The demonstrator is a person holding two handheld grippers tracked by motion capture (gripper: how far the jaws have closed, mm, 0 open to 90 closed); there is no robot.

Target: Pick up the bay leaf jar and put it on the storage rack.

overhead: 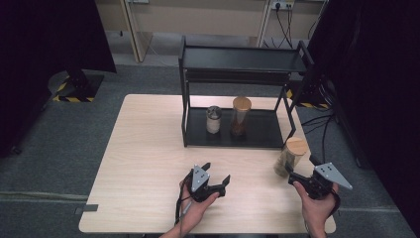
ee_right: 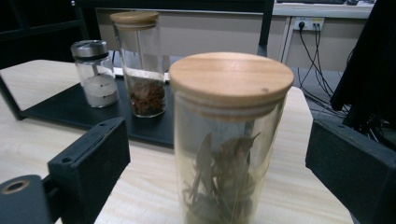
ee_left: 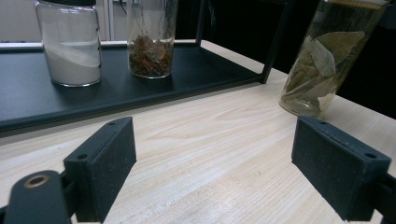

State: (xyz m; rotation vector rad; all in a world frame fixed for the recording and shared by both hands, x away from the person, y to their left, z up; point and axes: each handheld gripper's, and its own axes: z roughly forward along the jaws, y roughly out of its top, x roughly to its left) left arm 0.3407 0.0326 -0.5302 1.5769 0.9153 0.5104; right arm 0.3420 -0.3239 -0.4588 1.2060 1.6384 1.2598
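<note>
A tall glass jar of bay leaves (overhead: 289,156) with a wooden lid stands on the table by the rack's right front corner. My right gripper (overhead: 299,167) is open just before it; in the right gripper view the jar (ee_right: 229,140) stands between the two pads with gaps on both sides. My left gripper (overhead: 218,172) rests low over the table's front middle, open with nothing between its pads (ee_left: 107,163). The bay leaf jar (ee_left: 322,65) lies off to its right.
A black two-tier rack (overhead: 262,131) stands at the table's back. Its lower shelf holds a metal-lidded jar of white powder (overhead: 213,119) and a wooden-lidded jar of brown spice (overhead: 240,116). Bare wood stretches across the table's left half (overhead: 143,158).
</note>
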